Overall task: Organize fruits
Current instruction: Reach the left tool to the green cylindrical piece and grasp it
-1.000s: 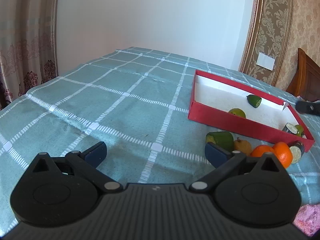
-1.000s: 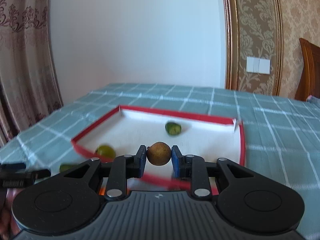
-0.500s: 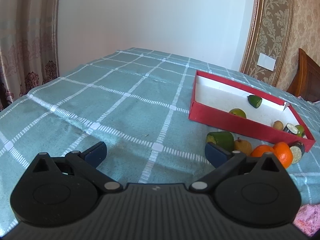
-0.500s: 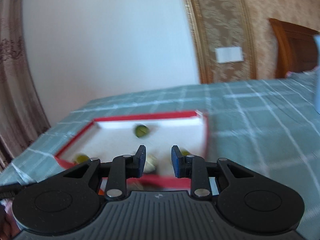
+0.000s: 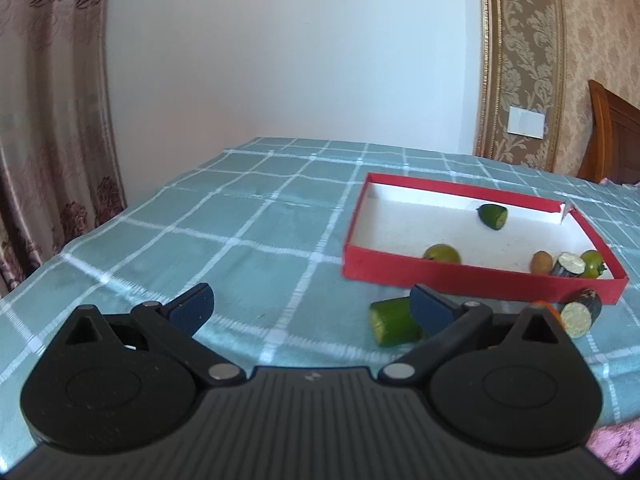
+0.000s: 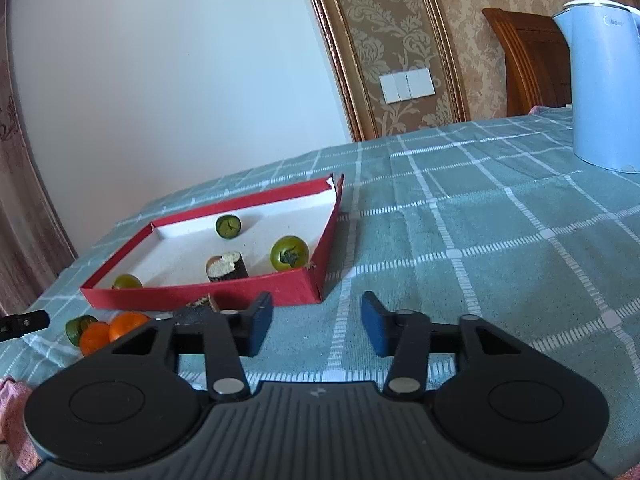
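A red box [image 5: 480,278] [image 6: 200,293] with a white floor lies on the checked cloth. It holds a green fruit [image 5: 442,253], a cut green piece [image 5: 493,216], a small brown fruit [image 5: 541,262], a dark cut piece [image 5: 568,265] [image 6: 227,267] and a green tomato [image 6: 289,253]. Outside its near wall lie a green cucumber piece [image 5: 390,322], a dark cut piece [image 5: 581,312] and oranges [image 6: 110,328]. My left gripper [image 5: 310,308] is open and empty, its right finger beside the cucumber piece. My right gripper [image 6: 316,326] is open and empty, in front of the box corner.
A pale blue kettle [image 6: 604,84] stands on the table at the far right. A wooden chair back [image 5: 614,136] stands behind the table. Curtains [image 5: 48,120] hang at the left. A pink cloth [image 5: 612,444] lies at the near edge.
My right gripper let go of the small brown fruit into the box, opened wide and swung right and back. My left gripper moved closer to the cucumber piece.
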Demonstrator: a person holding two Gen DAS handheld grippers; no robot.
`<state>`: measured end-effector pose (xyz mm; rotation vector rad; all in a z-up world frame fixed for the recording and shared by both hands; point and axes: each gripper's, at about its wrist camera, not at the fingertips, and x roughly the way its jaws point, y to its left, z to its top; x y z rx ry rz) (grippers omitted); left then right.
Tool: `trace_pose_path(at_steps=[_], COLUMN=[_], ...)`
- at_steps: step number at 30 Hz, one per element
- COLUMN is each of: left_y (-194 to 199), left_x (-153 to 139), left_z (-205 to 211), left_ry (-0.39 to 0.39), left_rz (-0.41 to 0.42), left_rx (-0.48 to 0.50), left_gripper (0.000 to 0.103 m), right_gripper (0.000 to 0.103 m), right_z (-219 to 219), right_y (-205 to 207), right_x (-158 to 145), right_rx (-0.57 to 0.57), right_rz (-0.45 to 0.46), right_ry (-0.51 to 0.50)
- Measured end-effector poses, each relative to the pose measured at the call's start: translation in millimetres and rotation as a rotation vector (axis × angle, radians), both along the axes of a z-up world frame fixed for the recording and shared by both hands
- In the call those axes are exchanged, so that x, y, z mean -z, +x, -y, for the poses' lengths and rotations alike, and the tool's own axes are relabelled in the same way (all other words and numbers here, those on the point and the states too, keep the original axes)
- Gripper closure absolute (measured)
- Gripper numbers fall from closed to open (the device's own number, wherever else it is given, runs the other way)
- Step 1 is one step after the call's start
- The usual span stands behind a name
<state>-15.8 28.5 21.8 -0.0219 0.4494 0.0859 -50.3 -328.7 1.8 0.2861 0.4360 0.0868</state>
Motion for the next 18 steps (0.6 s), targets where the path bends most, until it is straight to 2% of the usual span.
trace_pose_path(at_steps=[3,6,10,18], left_y=[5,15,21,25], left_x=[4,10,13,15], left_z=[9,15,17,26], left_ry=[0.012,0.020,-0.001,-0.001], left_rz=[-0.012,-0.051,-0.062,-0.072], left_rx=[0.003,-0.020,-0.040,-0.002], left_gripper=[0.003,0.010,0.010,0.010], right_gripper=[0.050,0.050,0.050,0.050], right_z=[2,3,6,9], right_y=[0,0,0,0], right_x=[0,1,1,3], right_rx=[-0.001,-0.009,-0.017,-0.032], right_rz=[0.004,0.004,0.003,-0.002], right_ry=[0.018,0.030,0.050,0.074])
